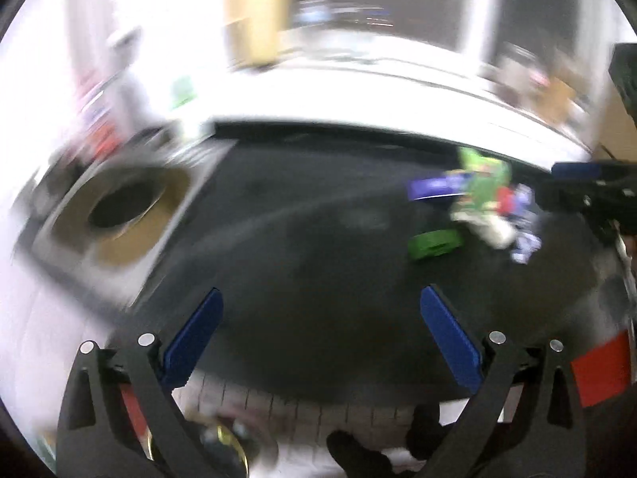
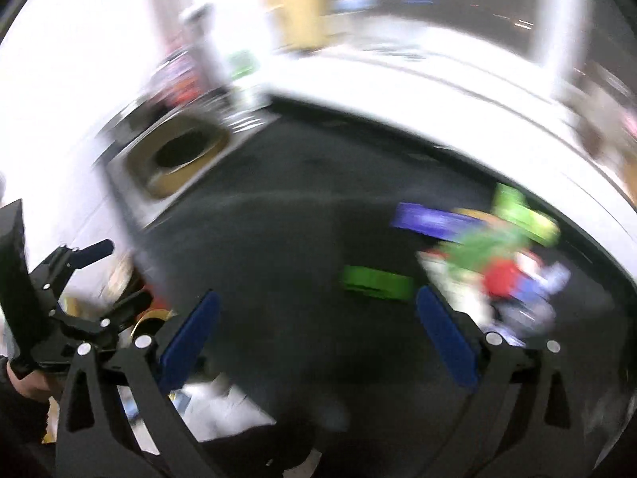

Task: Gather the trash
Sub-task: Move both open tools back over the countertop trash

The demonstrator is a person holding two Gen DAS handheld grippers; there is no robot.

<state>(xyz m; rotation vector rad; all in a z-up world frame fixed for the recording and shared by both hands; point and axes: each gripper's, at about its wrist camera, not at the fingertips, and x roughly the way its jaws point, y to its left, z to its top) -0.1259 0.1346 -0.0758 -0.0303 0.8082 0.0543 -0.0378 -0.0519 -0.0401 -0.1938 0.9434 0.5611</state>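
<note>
Blurring trash pile [image 2: 497, 271] | bin [image 1: 119, 215] | both tongs [image 1: 320, 328] [image 2: 316, 330] spread; empty

motion blur smears the trash pile [image 2: 493, 267]; single wrappers cannot be told apart

blurred heap of trash [image 1: 491, 203] [image 2: 501, 267] — green, white, red and blue wrappers — right of frame on dark mat; flat green piece [image 1: 436, 243] [image 2: 376, 283] just left of it.
</note>
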